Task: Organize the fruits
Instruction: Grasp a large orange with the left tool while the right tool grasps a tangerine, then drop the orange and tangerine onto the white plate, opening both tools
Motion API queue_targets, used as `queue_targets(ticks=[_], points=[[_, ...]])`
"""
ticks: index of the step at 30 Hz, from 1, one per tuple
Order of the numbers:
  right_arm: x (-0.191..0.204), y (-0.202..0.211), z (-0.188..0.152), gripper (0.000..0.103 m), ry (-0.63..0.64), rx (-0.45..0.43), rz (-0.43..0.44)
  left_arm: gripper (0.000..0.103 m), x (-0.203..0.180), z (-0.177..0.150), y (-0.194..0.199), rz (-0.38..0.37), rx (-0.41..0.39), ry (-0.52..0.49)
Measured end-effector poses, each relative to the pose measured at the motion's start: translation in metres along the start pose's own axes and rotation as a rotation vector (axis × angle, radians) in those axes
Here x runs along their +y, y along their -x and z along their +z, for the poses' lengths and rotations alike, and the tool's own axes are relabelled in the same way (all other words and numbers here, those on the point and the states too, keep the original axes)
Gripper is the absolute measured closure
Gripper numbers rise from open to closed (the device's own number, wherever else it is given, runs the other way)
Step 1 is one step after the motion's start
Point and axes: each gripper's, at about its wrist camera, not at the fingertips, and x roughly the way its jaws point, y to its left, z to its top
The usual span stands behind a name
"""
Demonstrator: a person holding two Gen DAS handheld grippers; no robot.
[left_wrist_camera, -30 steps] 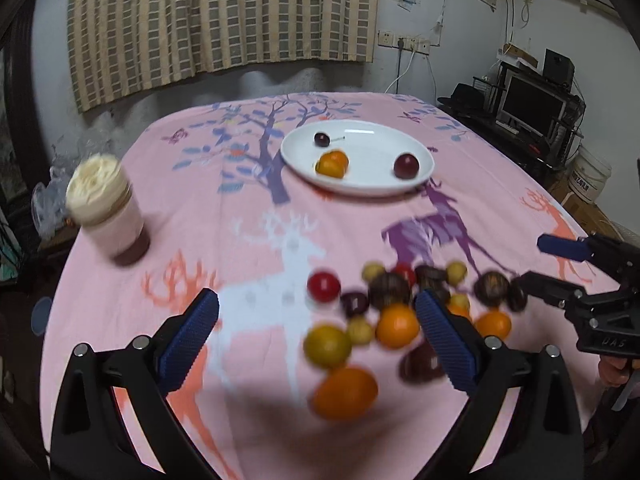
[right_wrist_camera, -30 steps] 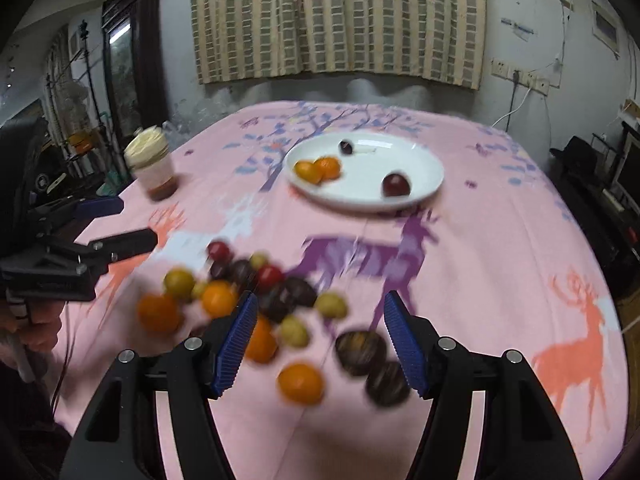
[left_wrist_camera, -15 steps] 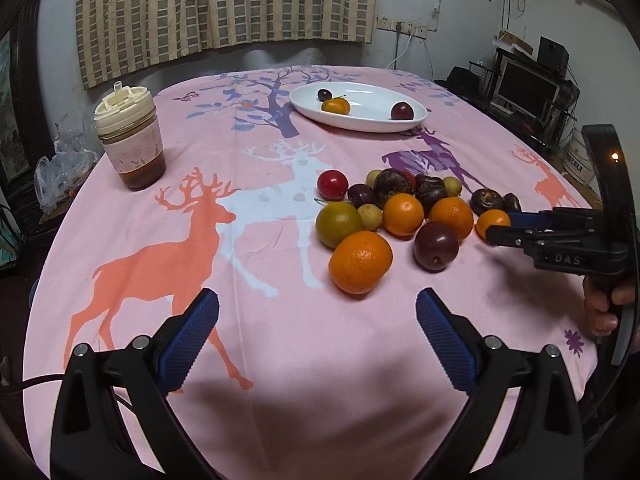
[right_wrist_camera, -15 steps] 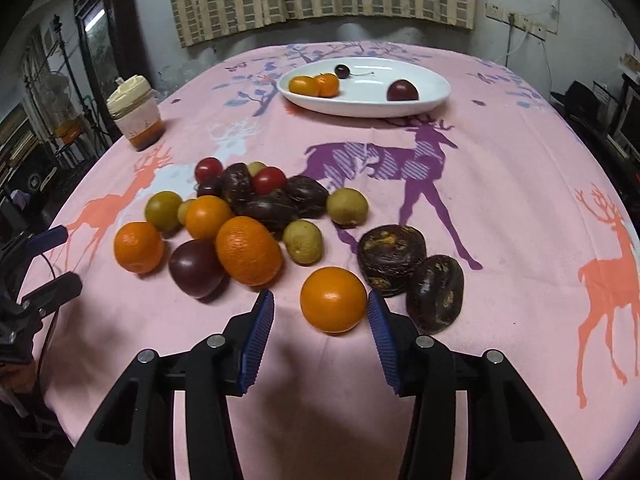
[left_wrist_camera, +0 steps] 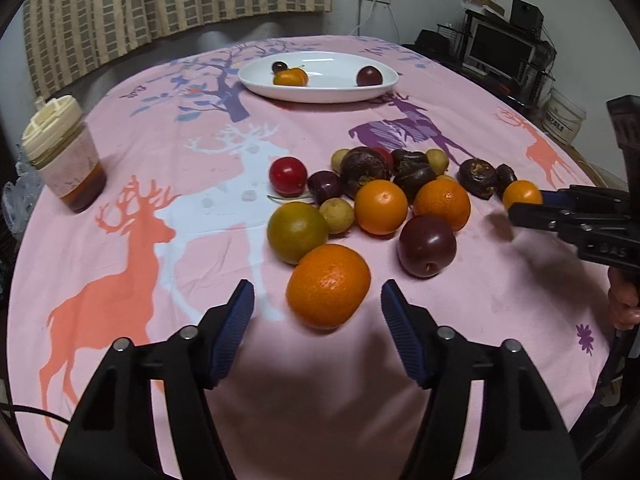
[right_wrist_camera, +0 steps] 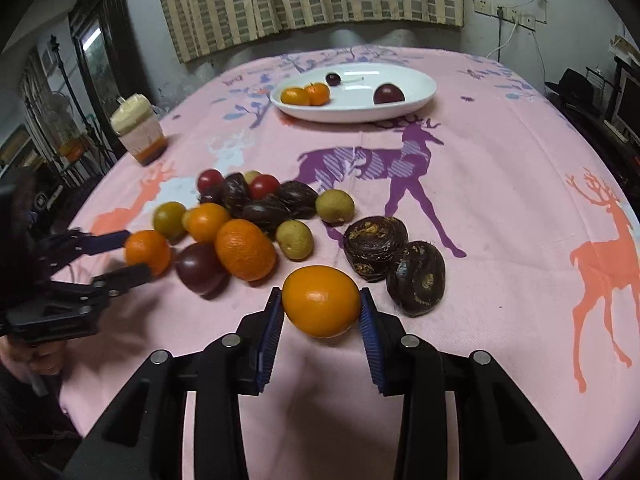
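Right wrist: right tongs [right_wrist_camera: 321, 307] pinch smooth orange [right_wrist_camera: 321, 300] (closing); left tongs [left_wrist_camera: 317, 307] spread, closing round dimpled orange [left_wrist_camera: 328, 285].

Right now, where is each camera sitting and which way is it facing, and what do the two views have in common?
Left wrist: sits on the left gripper, looking down across the pink tablecloth at a large orange between its open, just-closing fingers; the right gripper and a hand show at right.
Right wrist: sits on the right gripper, whose fingers press a small orange; the left gripper shows at left.
Shared: the fruit pile, white plate and lidded jar.
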Motion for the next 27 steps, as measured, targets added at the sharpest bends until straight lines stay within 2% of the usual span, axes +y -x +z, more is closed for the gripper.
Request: queue_targets(ticks=[1,2,3,8,10,12,14,16,20,23,27], points=[[0.000,0.006,0.001,0.065,-0.001,-0.012,0.007,0.040,-0.001,0.001,-0.002,-0.005,0.005,-0.002],[0.000,0.010,0.002,0.065,-0.002,-0.023,0.014,0.046,-0.001,0.002,-0.005,-0.006,0.013,-0.005],[0.001,0.013,0.003,0.065,-0.004,-0.030,0.020,0.059,-0.001,0.002,-0.008,-0.013,0.024,-0.007],[-0.002,0.027,0.019,0.065,-0.016,-0.086,0.064,0.061,0.001,0.004,-0.006,-0.034,0.052,-0.006],[-0.010,0.028,0.034,0.065,-0.032,-0.107,0.067,0.061,0.005,0.014,0.002,-0.079,0.045,0.010],[-0.019,0.024,0.054,0.065,-0.039,-0.122,0.050,0.061,0.013,0.041,0.011,-0.127,0.017,0.034],[-0.030,0.015,0.080,0.065,-0.052,-0.143,0.042,0.061,0.018,0.081,0.014,-0.141,-0.028,0.045],[-0.041,0.001,0.108,0.065,-0.069,-0.163,0.042,0.061,0.021,0.122,0.005,-0.129,-0.062,0.048],[-0.058,-0.047,0.164,0.065,-0.064,-0.180,0.022,0.061,0.014,0.205,-0.044,-0.075,-0.086,0.023],[-0.067,-0.088,0.194,0.065,-0.071,-0.130,0.036,0.061,0.009,0.246,-0.091,-0.060,-0.048,0.019],[-0.066,-0.127,0.213,0.065,-0.033,-0.080,0.028,0.061,0.008,0.270,-0.141,-0.033,0.019,0.022]])
